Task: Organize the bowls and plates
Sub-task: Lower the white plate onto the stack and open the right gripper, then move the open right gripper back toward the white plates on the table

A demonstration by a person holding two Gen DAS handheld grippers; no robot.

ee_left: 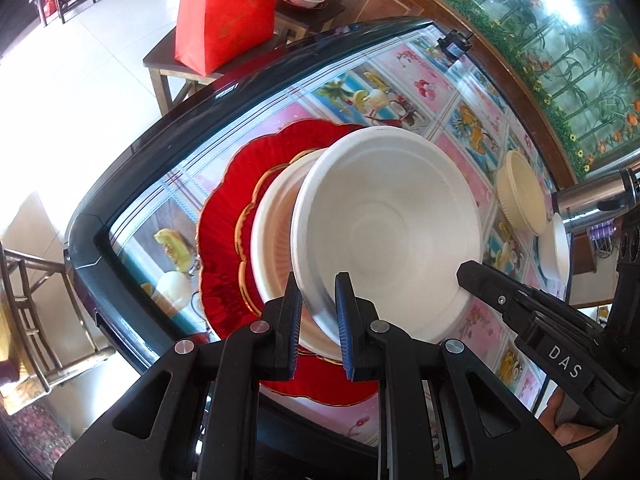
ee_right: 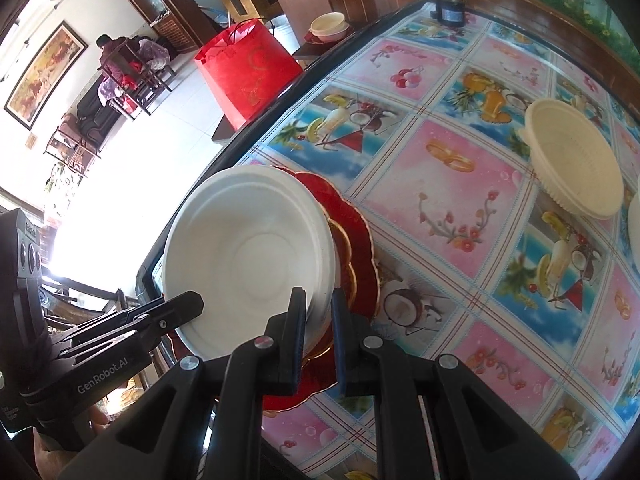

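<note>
Left wrist: white bowl [ee_left: 384, 224] rim pinched between left tongs [ee_left: 318, 308], over red plate [ee_left: 224, 232].

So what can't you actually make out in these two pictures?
- Left wrist view: whether the white paper bowl, pinched by the left claw and right claw, touches the cream ribbed bowl beneath; its own body hides this.
- Right wrist view: the red scalloped plate is mostly covered by the white bowl.
- Both views: a second white bowl is cut off at the right.

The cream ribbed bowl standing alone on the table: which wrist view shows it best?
The right wrist view: the cream ribbed bowl shows whole, ribbed wall and rim clear. In the left wrist view it is small, squeezed edge-on near the frame's side.
</note>
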